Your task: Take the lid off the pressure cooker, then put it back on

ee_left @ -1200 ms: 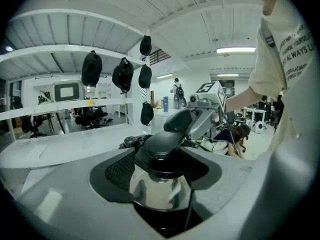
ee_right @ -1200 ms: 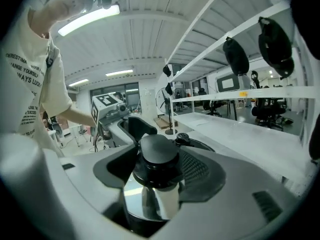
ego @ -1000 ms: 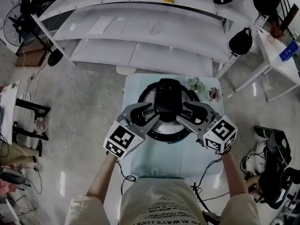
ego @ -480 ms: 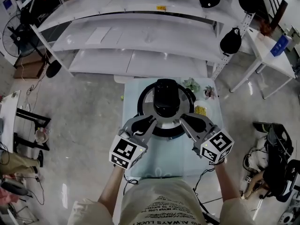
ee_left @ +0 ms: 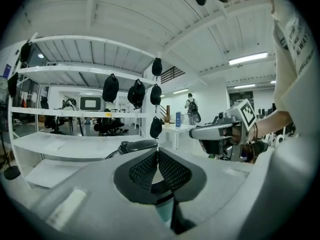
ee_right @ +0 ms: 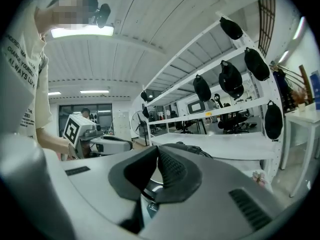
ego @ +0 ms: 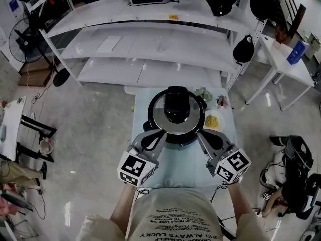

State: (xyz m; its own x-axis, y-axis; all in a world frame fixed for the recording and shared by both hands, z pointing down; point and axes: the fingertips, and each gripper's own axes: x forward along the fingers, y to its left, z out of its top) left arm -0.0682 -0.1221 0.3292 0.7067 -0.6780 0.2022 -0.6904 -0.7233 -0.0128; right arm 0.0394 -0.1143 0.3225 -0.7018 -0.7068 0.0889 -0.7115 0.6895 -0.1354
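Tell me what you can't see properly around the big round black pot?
- Head view: the left gripper and right gripper, jaws just closed on nothing, cover parts of the near rim of the round black pressure cooker.
- Left gripper view: its own grey body hides the cooker except the dark lid handle.
- Head view: the yellow stuff on the small white plate is too small to name.
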